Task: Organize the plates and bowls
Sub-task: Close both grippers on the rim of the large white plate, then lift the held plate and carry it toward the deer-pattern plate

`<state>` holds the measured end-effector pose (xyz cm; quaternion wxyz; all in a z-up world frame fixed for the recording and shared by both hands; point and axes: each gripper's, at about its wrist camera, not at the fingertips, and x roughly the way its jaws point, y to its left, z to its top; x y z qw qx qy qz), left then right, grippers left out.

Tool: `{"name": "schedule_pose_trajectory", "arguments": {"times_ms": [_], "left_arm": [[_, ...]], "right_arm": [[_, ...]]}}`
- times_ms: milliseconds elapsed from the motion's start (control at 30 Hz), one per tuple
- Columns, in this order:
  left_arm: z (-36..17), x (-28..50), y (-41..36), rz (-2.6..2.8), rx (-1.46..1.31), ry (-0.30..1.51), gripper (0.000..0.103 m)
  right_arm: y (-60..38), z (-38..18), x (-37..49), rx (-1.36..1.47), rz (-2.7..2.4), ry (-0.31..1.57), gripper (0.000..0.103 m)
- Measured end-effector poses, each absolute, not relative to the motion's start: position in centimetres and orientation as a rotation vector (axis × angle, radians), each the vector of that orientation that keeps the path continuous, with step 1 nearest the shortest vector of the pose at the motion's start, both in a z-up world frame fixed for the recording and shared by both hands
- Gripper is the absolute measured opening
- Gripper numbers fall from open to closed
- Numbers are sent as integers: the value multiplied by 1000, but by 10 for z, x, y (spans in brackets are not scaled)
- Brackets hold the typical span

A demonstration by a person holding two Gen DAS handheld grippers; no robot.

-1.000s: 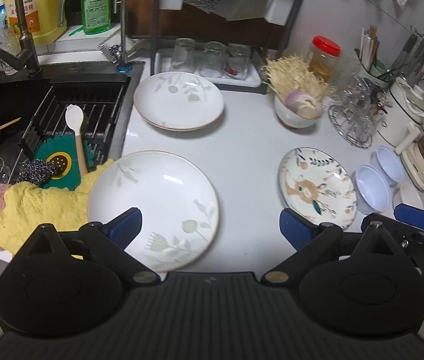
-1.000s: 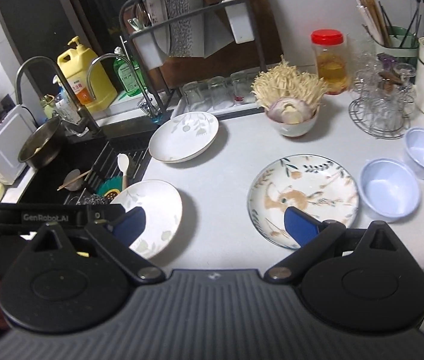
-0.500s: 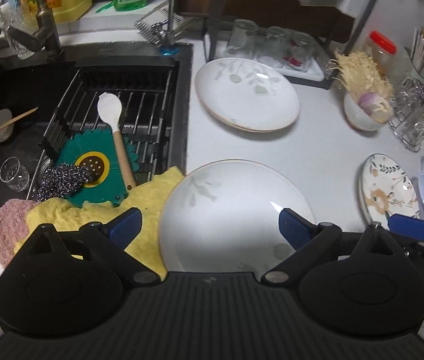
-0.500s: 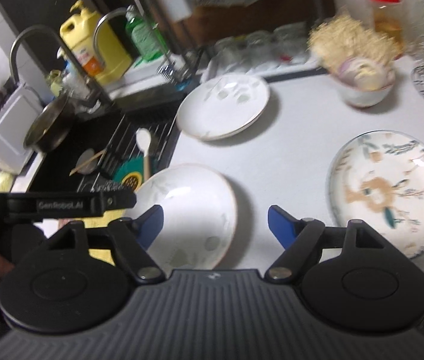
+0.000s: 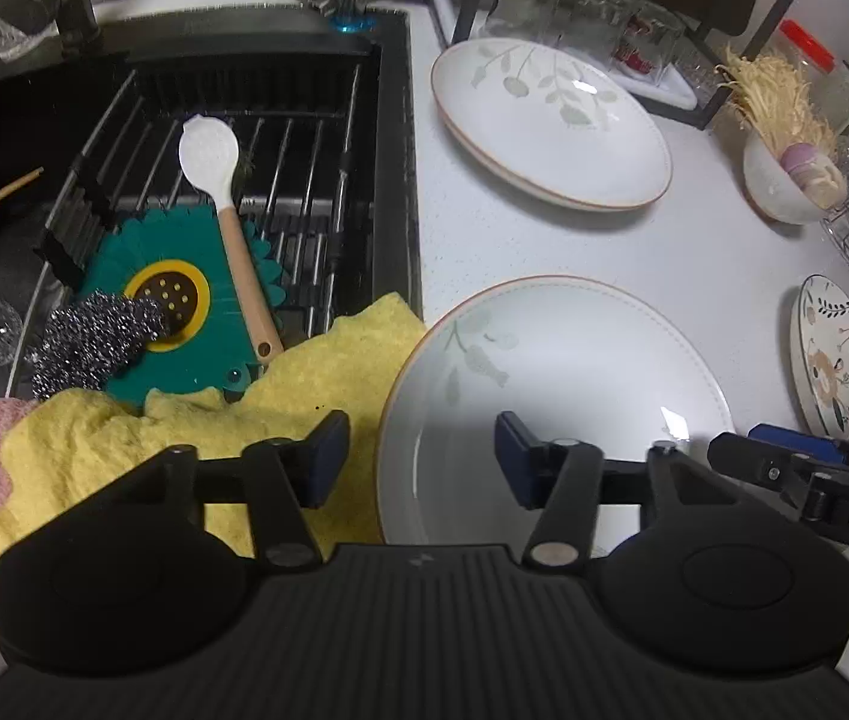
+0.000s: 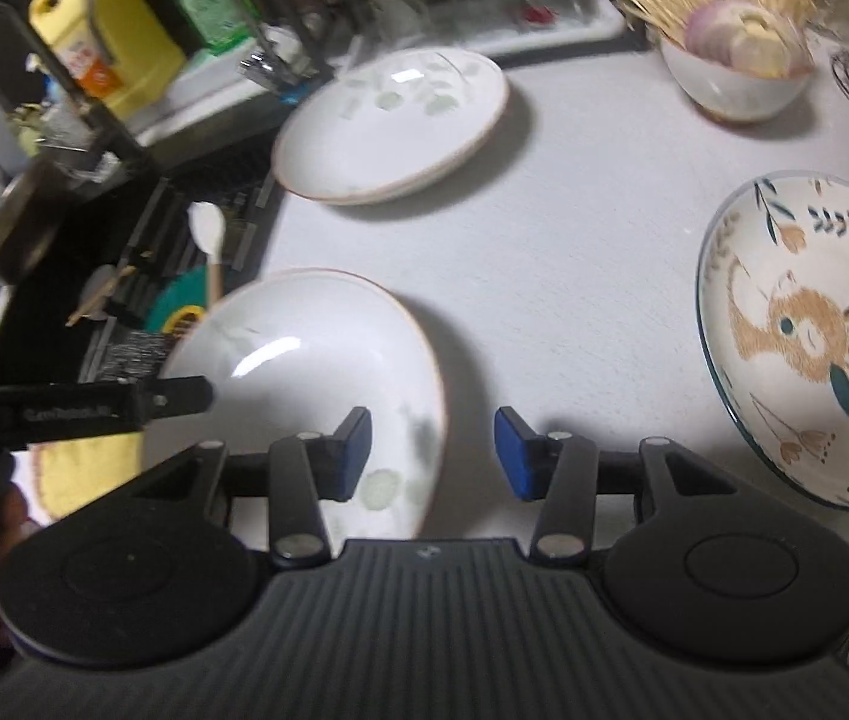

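The left gripper (image 5: 418, 456) sits at the lower centre of its view, its blue-padded fingers (image 5: 328, 450) about half open and just now closing; they straddle the left rim of the near white round ceramic plate with faint green leaf print (image 5: 550, 396), with no contact I can make out. The right gripper (image 6: 433, 450), low in its own frame, is likewise half open and has just been closing, its fingers either side of that same plate's right rim (image 6: 328, 360) (again, no pad visibly pressing). This plate lies on the white desk (image 5: 718, 264), its left edge over a crumpled yellow cloth (image 5: 196, 426). A second leaf-print white plate (image 5: 550, 120) lies in the upper centre, well apart. A deer-patterned plate (image 6: 808, 336) rests at the right edge of the right wrist view.
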<state>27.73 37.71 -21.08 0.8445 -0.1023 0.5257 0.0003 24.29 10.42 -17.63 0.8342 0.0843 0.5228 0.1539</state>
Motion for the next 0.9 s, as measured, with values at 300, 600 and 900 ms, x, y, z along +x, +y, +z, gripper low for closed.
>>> {"name": "schedule_pose_trajectory", "arguments": {"times_ms": [300, 600, 900], "left_arm": [[-228, 295, 372, -73, -166, 1147, 44], [-226, 298, 372, -76, -174, 1152, 42], [-212, 299, 374, -108, -190, 1124, 42]], "right_arm": [[98, -198, 246, 301, 270, 1174, 36], [105, -198, 251, 328, 314, 1183, 21], [103, -186, 252, 319, 326, 1165, 21]]}}
